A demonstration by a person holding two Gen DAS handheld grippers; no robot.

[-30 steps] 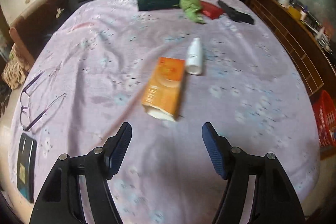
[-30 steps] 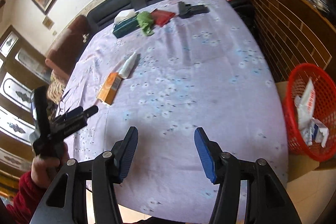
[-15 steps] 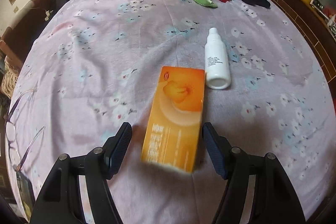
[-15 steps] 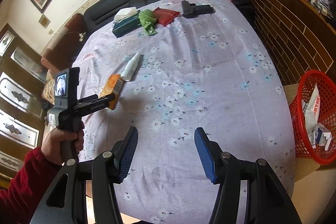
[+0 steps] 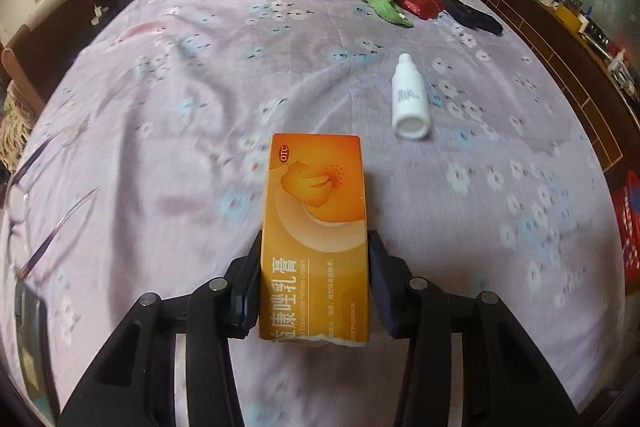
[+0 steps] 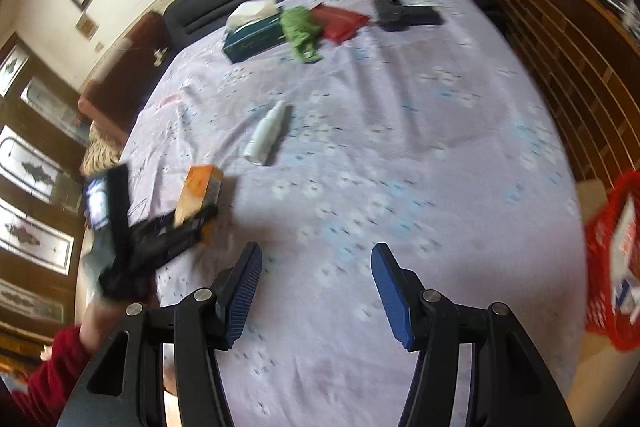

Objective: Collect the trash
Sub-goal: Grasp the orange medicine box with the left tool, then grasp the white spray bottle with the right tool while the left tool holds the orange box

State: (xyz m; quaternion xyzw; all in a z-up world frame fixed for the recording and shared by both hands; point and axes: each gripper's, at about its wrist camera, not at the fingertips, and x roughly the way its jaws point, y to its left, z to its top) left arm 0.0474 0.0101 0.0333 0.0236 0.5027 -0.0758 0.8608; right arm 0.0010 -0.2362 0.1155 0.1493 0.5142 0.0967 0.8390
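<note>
Both views reach me in soft, even daylight, fairly bright. On the left wrist the box (image 5: 314, 235) is sharp at centre, while the cloth (image 5: 160, 115) smears toward 8 and 4 o'clock. The right wrist view is blurred nearly all over; only the jaws stay crisp. The basket (image 6: 612, 259) at 3 o'clock is a red smear. A dim shadow lies beside the box. Fisheye bends every edge; the corners go black.
</note>
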